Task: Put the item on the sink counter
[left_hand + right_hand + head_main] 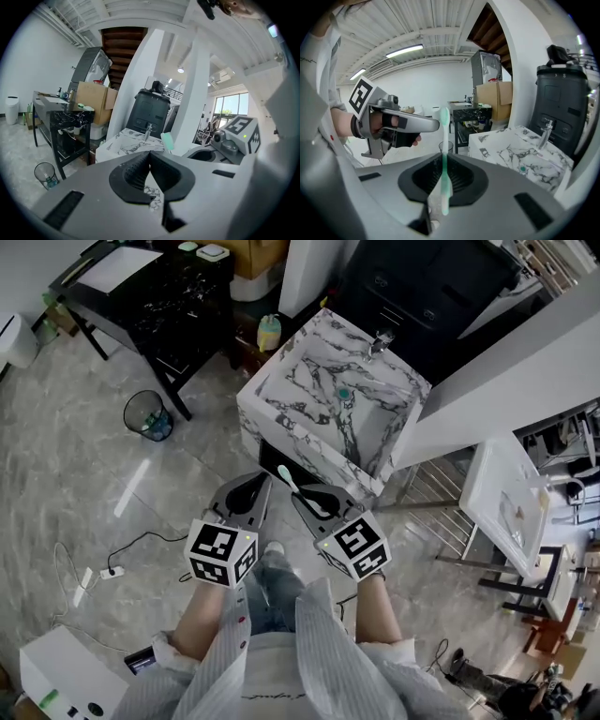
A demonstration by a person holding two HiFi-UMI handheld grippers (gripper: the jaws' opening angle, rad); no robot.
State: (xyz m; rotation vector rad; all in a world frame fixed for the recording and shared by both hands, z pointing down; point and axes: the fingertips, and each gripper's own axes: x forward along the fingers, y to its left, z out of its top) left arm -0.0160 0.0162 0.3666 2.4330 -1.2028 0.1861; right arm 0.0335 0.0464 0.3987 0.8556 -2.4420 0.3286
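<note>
A green-and-white toothbrush (298, 490) is clamped in my right gripper (314, 500), its bristle head sticking out past the jaws toward the sink. In the right gripper view the toothbrush (444, 161) stands upright between the closed pads of that gripper (443, 183). The marble sink counter (281, 395) with a faucet (380, 341) and a green drain plug (344, 394) lies just ahead of both grippers. My left gripper (246, 493) is held beside the right one, shut and empty; its own view shows the left gripper (150, 171) with the pads touching and the sink counter (124, 140) beyond.
A black marble table (178, 296) stands at the far left, with a wire waste bin (148, 415) beside it. A yellow-green bottle (269, 332) sits behind the sink. A white basin (511, 502) is on the right. A cable and power strip (103, 568) lie on the floor.
</note>
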